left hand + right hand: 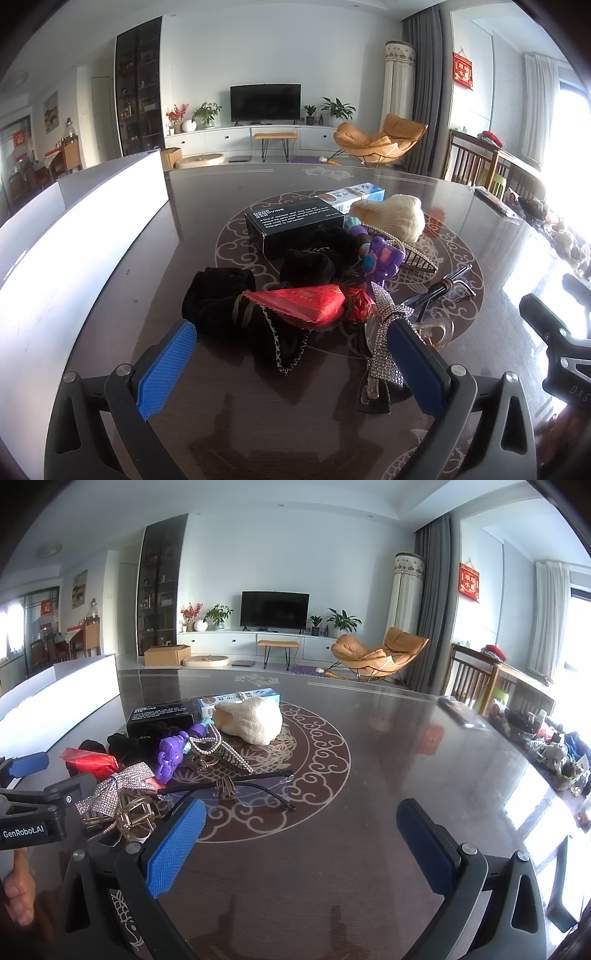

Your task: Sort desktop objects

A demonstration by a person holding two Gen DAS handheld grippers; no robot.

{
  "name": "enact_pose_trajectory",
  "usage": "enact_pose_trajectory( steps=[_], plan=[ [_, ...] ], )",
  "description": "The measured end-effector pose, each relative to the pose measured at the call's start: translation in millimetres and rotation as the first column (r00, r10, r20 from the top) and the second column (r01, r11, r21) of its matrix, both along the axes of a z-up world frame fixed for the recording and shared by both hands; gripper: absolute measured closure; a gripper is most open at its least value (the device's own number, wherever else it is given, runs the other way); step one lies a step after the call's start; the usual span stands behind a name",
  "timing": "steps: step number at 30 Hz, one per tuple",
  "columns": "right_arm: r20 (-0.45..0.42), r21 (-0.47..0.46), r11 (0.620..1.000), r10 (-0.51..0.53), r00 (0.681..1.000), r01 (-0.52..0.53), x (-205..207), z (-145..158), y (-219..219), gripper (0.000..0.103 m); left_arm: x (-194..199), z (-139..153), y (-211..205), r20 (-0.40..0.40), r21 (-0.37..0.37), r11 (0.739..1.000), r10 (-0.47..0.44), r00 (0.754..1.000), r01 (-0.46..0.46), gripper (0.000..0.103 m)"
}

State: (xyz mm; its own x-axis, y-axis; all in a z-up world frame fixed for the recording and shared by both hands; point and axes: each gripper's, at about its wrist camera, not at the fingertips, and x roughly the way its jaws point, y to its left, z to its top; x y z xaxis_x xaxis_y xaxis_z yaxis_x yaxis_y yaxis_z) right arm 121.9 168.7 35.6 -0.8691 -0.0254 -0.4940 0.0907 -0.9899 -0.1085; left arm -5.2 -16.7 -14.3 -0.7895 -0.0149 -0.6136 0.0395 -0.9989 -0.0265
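Both grippers hang over the dark patterned table [369, 738] with nothing in them: the left gripper [291, 354] has its blue pads spread as wide as they go, and so has the right gripper [301, 834]. The things to sort lie heaped together. In the left wrist view a red packet [299, 302] sits at the middle on black velvet cloth [218, 295], with a rhinestone bow clip [384, 332] at four o'clock, touching the inner face of the right-hand pad. A purple toy [380, 258] lies at one o'clock from the packet, a black box [295, 225] at twelve and a cream knitted hat [391, 218] beyond the toy. In the right wrist view a pair of thin-rimmed glasses [236, 790] lies at eleven o'clock from the open jaws, just past the left pad, beside a clear claw clip [136, 816]. The trouble here is tangle — a chain edging and a pearl hair comb [218, 753] run between neighbours, so closing on one piece probably drags another along. The bow clip is so near the pad that a careless closing may catch it instead of the packet. The glasses look fragile; a hard squeeze could bend the arms. The white tray [74, 236] stands at nine o'clock, well apart from the heap, so a weak hold risks dropping something on the way — if that is indeed where things go.
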Motion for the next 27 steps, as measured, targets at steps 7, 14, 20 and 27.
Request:
enact_pose_trajectory(
  steps=[7,14,20,27],
  plan=[
    [-0.001,0.001,1.000,0.001,1.000,-0.001,0.2,0.2,0.1,0.000,0.5,0.1,-2.1,0.003,0.007,1.000,0.004,1.000,-0.004,0.000],
    [-0.001,0.001,1.000,0.000,1.000,0.000,0.0,0.0,-0.1,0.000,0.2,0.0,-2.7,0.003,0.007,1.000,0.004,1.000,-0.004,0.000],
    [-0.001,0.000,1.000,0.000,1.000,0.000,0.0,0.0,-0.1,0.000,-0.5,-0.3,-3.7,0.005,0.011,1.000,0.006,1.000,-0.007,0.000],
    [-0.001,0.000,1.000,0.000,1.000,0.000,0.0,-0.2,-0.2,0.000,-1.2,-0.8,-4.9,0.008,0.017,1.000,0.009,1.000,-0.010,0.000]
  ],
)
